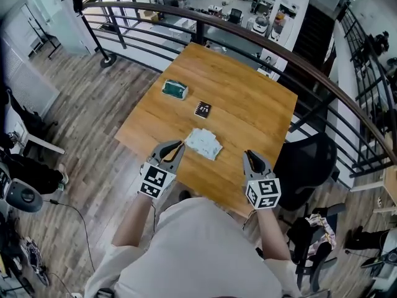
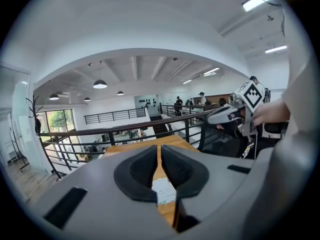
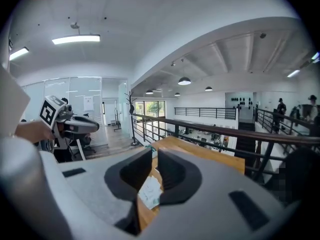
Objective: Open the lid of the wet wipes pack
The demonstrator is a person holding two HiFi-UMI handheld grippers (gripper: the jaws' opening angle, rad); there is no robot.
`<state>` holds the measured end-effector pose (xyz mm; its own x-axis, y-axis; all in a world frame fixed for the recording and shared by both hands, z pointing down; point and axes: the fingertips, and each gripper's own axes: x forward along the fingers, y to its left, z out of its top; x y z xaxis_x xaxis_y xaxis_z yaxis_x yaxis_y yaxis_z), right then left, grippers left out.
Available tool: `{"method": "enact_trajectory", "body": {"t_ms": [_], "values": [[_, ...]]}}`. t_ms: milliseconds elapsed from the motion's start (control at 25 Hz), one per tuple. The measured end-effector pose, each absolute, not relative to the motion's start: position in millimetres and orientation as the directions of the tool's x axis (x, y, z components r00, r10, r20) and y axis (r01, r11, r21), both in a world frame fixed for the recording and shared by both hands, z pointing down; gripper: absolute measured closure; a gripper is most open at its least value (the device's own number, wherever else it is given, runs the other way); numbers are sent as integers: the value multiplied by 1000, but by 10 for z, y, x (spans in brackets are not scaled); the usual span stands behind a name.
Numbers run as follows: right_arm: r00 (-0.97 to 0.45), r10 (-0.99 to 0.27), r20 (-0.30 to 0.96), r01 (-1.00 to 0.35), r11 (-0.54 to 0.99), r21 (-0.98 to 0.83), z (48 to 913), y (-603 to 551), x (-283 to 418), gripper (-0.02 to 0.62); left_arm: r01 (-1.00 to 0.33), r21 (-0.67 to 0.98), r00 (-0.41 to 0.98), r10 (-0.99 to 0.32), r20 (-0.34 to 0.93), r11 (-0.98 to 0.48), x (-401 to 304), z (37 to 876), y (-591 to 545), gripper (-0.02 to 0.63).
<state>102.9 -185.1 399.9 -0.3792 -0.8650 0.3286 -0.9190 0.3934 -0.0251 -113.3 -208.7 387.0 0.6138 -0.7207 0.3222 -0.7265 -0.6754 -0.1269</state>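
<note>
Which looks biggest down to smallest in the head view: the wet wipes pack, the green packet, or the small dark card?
1. wet wipes pack, largest
2. green packet, though it lies farther from the camera
3. small dark card, smallest

The head view looks steeply down from above the person's shoulders, taking in the whole wooden table (image 1: 248, 98), the left gripper (image 1: 178, 145) and the right gripper (image 1: 249, 156). Each gripper view sits close behind its own jaws and faces almost level across the table toward the railing (image 2: 125, 129). Each also catches the other gripper at its edge. All three views share the tabletop and the wet wipes pack (image 1: 203, 143).
</note>
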Motion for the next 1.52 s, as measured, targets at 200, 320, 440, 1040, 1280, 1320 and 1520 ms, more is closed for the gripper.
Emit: {"method": "enact_trajectory", "body": {"t_ms": [200, 320, 440, 1040, 1280, 1320, 1520], "values": [[-374, -877, 302, -922, 386, -22, 3924, -1805, 1080, 561, -738, -96, 617, -725, 306, -668, -1190, 3784, -2044, 595], [-371, -882, 291, -924, 383, -18, 3878, -1779, 1114, 589, -740, -96, 616, -728, 301, -666, -1210, 3759, -2035, 604], [-365, -886, 285, -926, 376, -16, 3850, -1772, 1137, 592, -743, -92, 617, -731, 291, -663, -1232, 3737, -2042, 612], [-373, -887, 272, -914, 401, 54, 3726, -1813, 1125, 594, -755, -80, 614, -745, 261, -650, -1248, 3717, -2096, 612], [-379, -884, 273, -912, 406, 50, 3711, -1835, 1122, 594, -751, -86, 614, -741, 272, -654, -1241, 3726, -2095, 612], [-379, -884, 273, -912, 406, 50, 3711, -1837, 1121, 594, -751, -86, 614, -741, 273, -654, -1244, 3728, -2096, 612], [-377, -884, 276, -914, 404, 45, 3727, -1853, 1110, 594, -753, -87, 612, -742, 273, -653, -1279, 3731, -2111, 612]]}}
